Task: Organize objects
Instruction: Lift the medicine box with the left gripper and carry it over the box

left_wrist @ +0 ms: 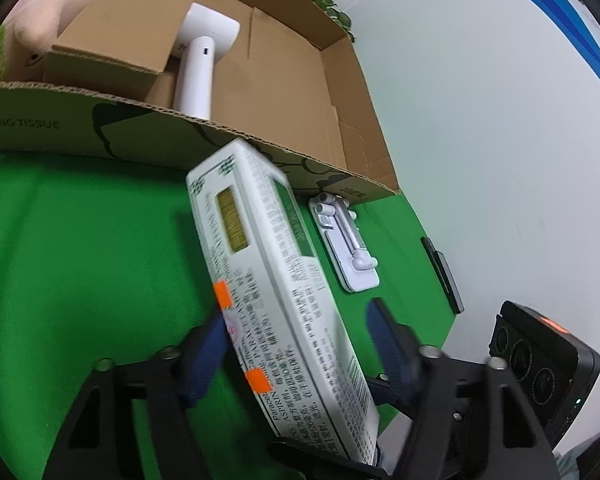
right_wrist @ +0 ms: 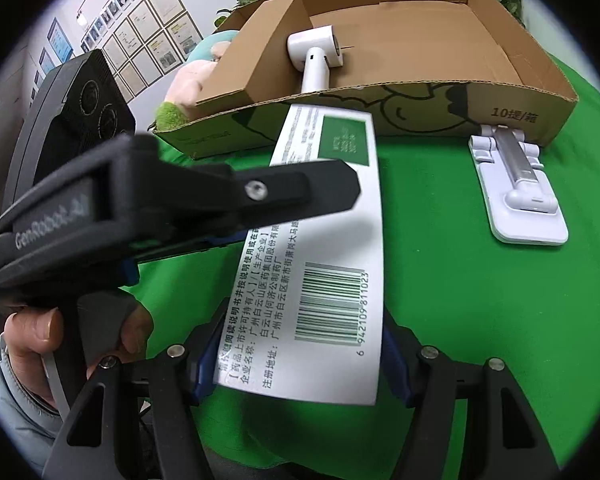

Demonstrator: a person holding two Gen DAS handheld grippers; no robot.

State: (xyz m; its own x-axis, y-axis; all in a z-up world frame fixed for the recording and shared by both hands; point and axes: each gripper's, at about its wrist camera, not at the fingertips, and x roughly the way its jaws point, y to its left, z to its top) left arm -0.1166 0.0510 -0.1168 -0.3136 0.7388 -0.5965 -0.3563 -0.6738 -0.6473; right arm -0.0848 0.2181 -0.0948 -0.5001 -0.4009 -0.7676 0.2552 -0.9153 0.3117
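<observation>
So I've got the medicine box [right_wrist: 320, 256] clamped across its width in my right gripper [right_wrist: 300, 360], held up off the green cloth [right_wrist: 460, 320], long axis running straight out from the fingers toward the cardboard box [right_wrist: 516, 116], far end just short of its front wall. My left gripper [left_wrist: 296, 356] sits spread around the same box, pads look apart from it, so not gripping as far as I can tell. I'd say right just pushes forward and over that wall, beside the white handheld gadget [right_wrist: 318, 58].

Right gripper [right_wrist: 296, 356]: clamped on medicine box [right_wrist: 320, 264]
Left gripper [right_wrist: 340, 192]: crossing over box
Cardboard tray [right_wrist: 500, 108]: holding white handheld device [right_wrist: 318, 60]
Phone stand [right_wrist: 520, 188]: flat on desk [right_wrist: 480, 320]
</observation>
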